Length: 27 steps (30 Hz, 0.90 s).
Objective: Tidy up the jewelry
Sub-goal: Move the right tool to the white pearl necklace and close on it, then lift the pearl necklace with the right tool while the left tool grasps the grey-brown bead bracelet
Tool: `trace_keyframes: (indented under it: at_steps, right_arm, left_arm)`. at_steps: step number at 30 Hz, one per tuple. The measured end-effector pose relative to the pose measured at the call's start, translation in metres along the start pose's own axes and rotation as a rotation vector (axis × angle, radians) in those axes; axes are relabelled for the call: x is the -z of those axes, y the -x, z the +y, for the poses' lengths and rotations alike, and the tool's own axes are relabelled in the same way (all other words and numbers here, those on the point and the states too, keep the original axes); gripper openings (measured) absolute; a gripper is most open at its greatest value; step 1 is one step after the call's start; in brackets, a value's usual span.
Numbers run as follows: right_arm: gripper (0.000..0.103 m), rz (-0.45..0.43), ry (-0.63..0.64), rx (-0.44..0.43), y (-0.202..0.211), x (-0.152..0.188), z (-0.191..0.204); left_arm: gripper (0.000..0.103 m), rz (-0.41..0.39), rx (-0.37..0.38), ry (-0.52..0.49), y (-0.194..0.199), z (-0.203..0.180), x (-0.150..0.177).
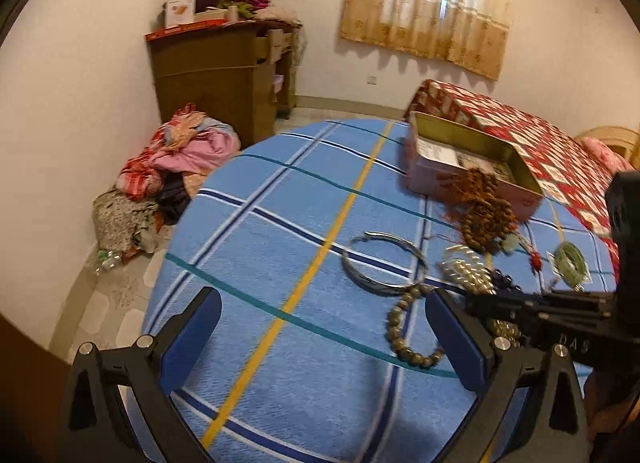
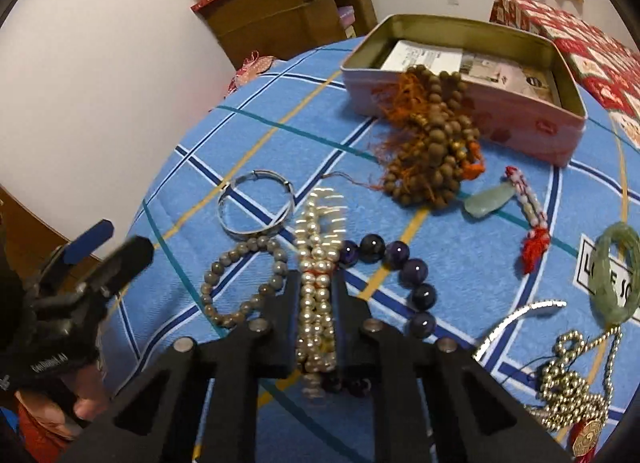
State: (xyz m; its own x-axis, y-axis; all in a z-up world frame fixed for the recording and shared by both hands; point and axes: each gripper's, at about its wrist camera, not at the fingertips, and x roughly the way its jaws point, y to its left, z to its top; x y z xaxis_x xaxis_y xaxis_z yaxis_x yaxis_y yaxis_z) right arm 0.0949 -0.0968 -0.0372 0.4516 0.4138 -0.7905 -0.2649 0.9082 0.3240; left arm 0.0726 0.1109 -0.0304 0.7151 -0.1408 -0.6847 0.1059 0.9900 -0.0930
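Jewelry lies on a blue checked sheet [image 2: 240, 135]. My right gripper [image 2: 317, 281] is shut on a pearl bracelet [image 2: 318, 247], whose strands run between its black fingers. A grey bead bracelet [image 2: 244, 283] lies to its left and a purple bead bracelet [image 2: 416, 275] to its right. A silver bangle [image 2: 256, 207] lies just beyond. Brown prayer beads [image 2: 432, 151] lean against an open pink tin [image 2: 532, 123]. My left gripper [image 1: 324, 331] stands open over bare sheet, with the grey bead bracelet [image 1: 412, 331] by its right finger and the silver bangle [image 1: 384, 263] ahead.
A jade pendant with a red tassel [image 2: 488, 199], a green bangle [image 2: 616, 271] and a gold bead chain [image 2: 568, 383] lie on the right. A red patterned quilt [image 1: 520, 131] sits behind the tin. Clothes [image 1: 176, 167] are heaped on the floor by a brown cabinet [image 1: 216, 79].
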Motion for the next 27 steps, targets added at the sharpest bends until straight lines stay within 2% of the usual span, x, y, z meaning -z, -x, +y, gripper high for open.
trace_keyframes:
  at_steps: [3,8,10,11,12,17,20,23,25,26,27]
  right_arm:
    - [0.016,-0.051,-0.058,-0.066,0.022,0.006,-0.008]
    - [0.016,-0.165,-0.116,-0.09,0.069,0.018,-0.02]
    - [0.016,-0.21,-0.126,-0.068,0.087,0.022,-0.024]
    - [0.016,-0.233,-0.127,-0.053,0.098,0.027,-0.027]
    - [0.016,-0.246,-0.129,-0.043,0.1,0.025,-0.026]
    - [0.016,-0.287,-0.159,-0.015,0.111,0.035,-0.031]
    - [0.016,-0.292,-0.167,-0.011,0.107,0.028,-0.032]
    - [0.016,-0.3,-0.177,-0.02,0.109,0.03,-0.036]
    - [0.016,-0.309,-0.18,-0.025,0.113,0.032,-0.037]
    - [0.016,-0.314,-0.18,-0.027,0.114,0.032,-0.037]
    - [0.016,-0.318,-0.179,-0.028,0.116,0.033,-0.036]
  left_arm:
    - [0.102,0.022,0.056,-0.04,0.0,-0.01,0.002]
    - [0.102,0.033,0.118,-0.119,0.002,-0.035,0.004]
    - [0.091,0.026,0.124,-0.138,0.0,-0.043,0.003]
    - [0.076,0.044,0.124,-0.154,-0.004,-0.049,0.002]
    - [0.068,0.073,0.116,-0.167,-0.011,-0.053,0.001]
    - [0.068,0.207,0.107,-0.143,-0.04,-0.057,0.006]
    - [0.068,0.207,0.05,-0.158,-0.042,-0.059,0.009]
    - [0.066,0.187,0.043,-0.152,-0.042,-0.057,0.009]
    - [0.044,0.172,0.045,-0.165,-0.04,-0.056,0.01]
    - [0.026,0.166,0.057,-0.168,-0.038,-0.054,0.01]
    - [0.019,0.165,0.07,-0.161,-0.038,-0.053,0.01]
